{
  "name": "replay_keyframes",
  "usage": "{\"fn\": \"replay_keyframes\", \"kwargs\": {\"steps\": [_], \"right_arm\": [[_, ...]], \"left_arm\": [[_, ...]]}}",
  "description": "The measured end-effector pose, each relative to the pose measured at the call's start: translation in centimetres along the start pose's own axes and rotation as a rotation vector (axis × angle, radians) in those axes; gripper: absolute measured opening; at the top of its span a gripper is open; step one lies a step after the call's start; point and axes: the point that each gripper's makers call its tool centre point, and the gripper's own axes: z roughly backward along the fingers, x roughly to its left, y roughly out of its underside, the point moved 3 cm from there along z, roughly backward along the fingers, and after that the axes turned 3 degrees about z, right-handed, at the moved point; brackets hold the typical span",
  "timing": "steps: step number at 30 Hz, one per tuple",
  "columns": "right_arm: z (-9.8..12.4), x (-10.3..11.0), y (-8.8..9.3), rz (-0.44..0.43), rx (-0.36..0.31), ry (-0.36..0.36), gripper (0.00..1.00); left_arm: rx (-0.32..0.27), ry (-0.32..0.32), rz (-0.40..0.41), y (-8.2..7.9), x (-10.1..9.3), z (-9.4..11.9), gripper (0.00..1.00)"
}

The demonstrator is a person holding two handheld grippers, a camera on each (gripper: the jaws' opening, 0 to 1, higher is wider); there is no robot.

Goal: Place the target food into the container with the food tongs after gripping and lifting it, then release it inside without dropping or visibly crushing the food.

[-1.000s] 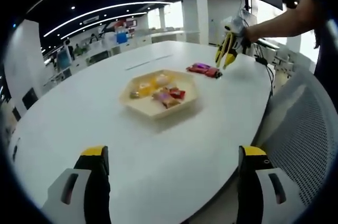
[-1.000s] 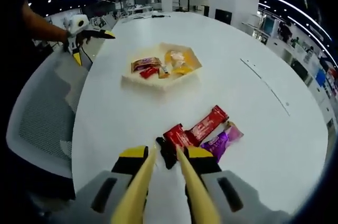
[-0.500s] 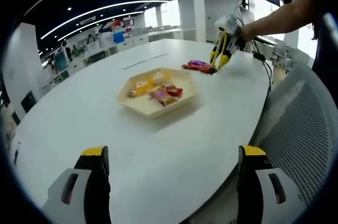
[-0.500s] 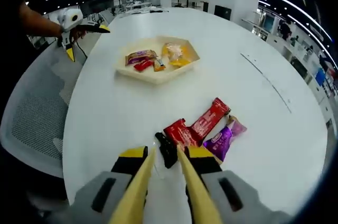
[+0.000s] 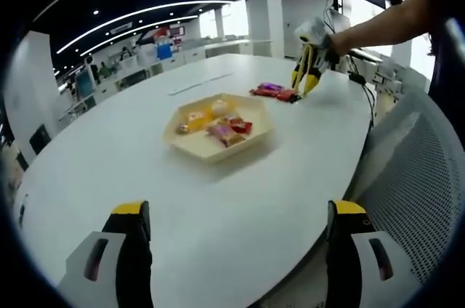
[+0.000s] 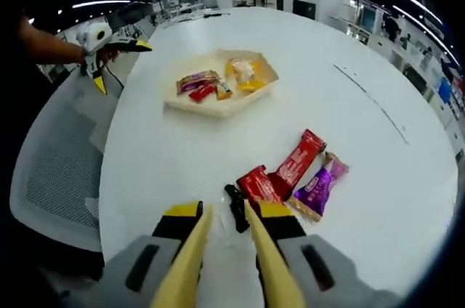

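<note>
Right gripper [image 6: 227, 215] holds the food tongs [image 6: 251, 264], tips narrow around a dark snack [image 6: 236, 208] lying on the bench [image 6: 167, 170], probably lining up the pinch. Red wrappers [image 6: 280, 173] just beyond; tray [image 6: 221, 83] farther off. Left gripper [image 5: 236, 232] wide apart, empty, parked low over the near edge.

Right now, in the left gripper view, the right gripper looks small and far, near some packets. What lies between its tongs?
Observer: A small black piece lies between the yellow tong tips of the right gripper, beside a red packet. I cannot tell whether it is gripped.
Operator: How many packets are there?
Observer: Three: that red packet, a longer red packet and a purple packet on its other side.
</note>
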Motion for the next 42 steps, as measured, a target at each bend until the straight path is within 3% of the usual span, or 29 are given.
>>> {"fn": "replay_keyframes", "kwargs": {"steps": [2, 7, 9, 17, 21, 24, 34, 40, 42], "right_arm": [[0.0, -0.1, -0.3, 0.001, -0.018, 0.001, 0.28], [-0.4, -0.3, 0.1, -0.010, 0.008, -0.005, 0.27], [-0.2, -1.2, 0.3, 0.033, 0.030, 0.053, 0.28], [-0.5, -0.2, 0.2, 0.067, 0.040, 0.017, 0.28], [-0.2, 0.2, -0.3, 0.054, 0.008, -0.008, 0.27], [-0.5, -0.6, 0.8, 0.127, 0.080, 0.032, 0.28], [-0.7, 0.3, -0.1, 0.058, 0.035, -0.023, 0.26], [-1.5, 0.4, 0.5, 0.102, 0.068, -0.026, 0.27], [-1.7, 0.2, 0.1, 0.093, 0.041, -0.015, 0.28]], "left_arm": [[-0.002, -0.001, 0.001, 0.0, 0.1, 0.0, 0.97], [0.000, -0.002, 0.000, 0.0, 0.1, 0.0, 0.97], [-0.006, -0.006, 0.005, 0.0, 0.2, 0.1, 0.97], [-0.007, -0.005, 0.008, -0.1, 0.1, 0.1, 0.97], [-0.008, -0.006, 0.009, -0.2, 0.1, 0.1, 0.97], [-0.010, -0.005, 0.010, -0.2, 0.2, 0.1, 0.97], [-0.010, -0.007, 0.011, -0.1, 0.2, 0.1, 0.97], [-0.009, -0.004, 0.012, -0.1, 0.1, 0.1, 0.97], [-0.008, -0.005, 0.010, -0.1, 0.2, 0.1, 0.97]]}}
